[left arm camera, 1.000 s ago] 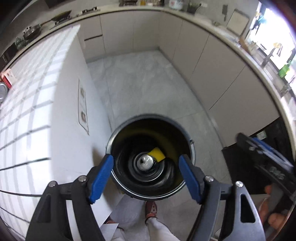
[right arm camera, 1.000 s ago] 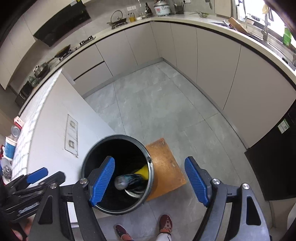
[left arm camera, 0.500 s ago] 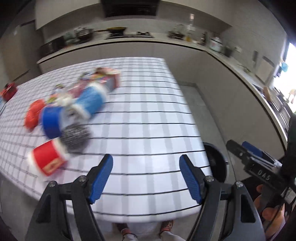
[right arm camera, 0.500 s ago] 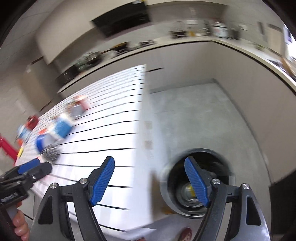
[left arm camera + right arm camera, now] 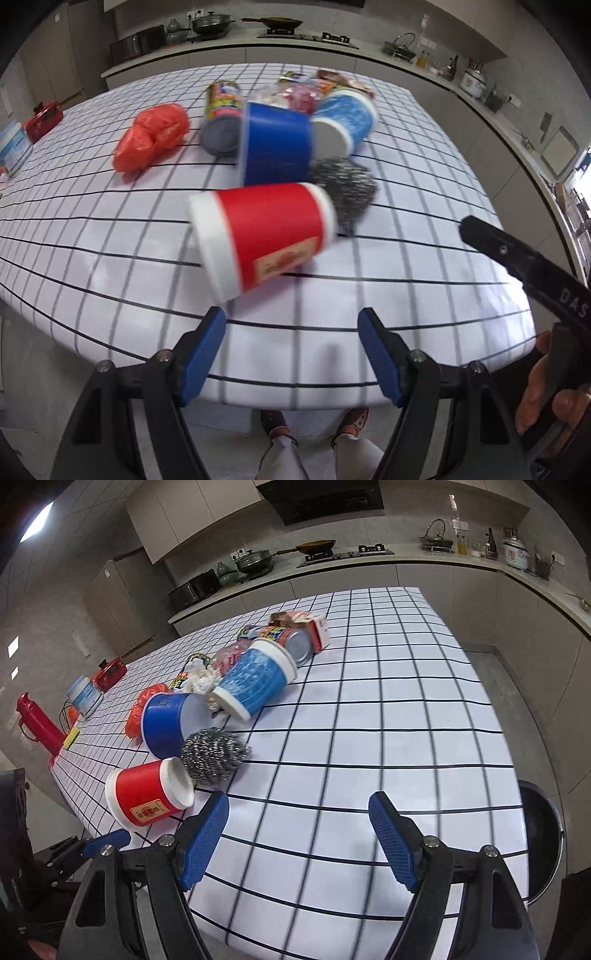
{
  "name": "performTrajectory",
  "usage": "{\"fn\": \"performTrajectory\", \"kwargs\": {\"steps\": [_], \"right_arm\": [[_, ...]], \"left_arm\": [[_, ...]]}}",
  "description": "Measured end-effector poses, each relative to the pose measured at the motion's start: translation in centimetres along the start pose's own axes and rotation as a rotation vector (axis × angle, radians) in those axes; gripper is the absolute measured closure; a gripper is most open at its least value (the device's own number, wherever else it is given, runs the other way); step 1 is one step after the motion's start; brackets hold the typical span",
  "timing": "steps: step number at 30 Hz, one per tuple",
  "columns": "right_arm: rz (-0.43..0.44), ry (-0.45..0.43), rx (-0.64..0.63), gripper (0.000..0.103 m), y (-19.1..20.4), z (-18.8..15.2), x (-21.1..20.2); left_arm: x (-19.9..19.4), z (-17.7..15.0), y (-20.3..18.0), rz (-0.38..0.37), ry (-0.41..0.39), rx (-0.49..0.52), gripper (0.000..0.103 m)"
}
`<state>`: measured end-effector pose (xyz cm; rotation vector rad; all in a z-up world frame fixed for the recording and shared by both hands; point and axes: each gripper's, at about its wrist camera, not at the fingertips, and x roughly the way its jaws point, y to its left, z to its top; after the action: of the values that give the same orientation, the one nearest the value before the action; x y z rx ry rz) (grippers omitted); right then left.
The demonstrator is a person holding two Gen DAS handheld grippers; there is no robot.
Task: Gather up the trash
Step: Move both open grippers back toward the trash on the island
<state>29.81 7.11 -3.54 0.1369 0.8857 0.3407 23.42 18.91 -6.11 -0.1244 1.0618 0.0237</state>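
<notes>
At the counter (image 5: 424, 295) edge both tools hang released, left tool (image 5: 291, 354) nearest the red cup (image 5: 266, 236) lying on its side: straddle its middle and squeeze gently, minding the steel scourer (image 5: 345, 186) touching it and blue cup (image 5: 275, 144) behind; bin (image 5: 543, 834) sits right, beside the counter.
</notes>
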Motion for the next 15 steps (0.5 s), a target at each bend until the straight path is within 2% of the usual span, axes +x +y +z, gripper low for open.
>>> {"fn": "performTrajectory", "kwargs": {"steps": [6, 15], "right_arm": [[0.006, 0.019, -0.018, 0.023, 0.9, 0.8, 0.9], [0.082, 0.042, -0.06, 0.023, 1.9, 2.8, 3.5]], "left_arm": [[0.6, 1.8, 4.1, 0.06, -0.018, -0.062, 0.028], [1.4, 3.5, 8.0, 0.197, -0.049, -0.171, 0.028]]}}
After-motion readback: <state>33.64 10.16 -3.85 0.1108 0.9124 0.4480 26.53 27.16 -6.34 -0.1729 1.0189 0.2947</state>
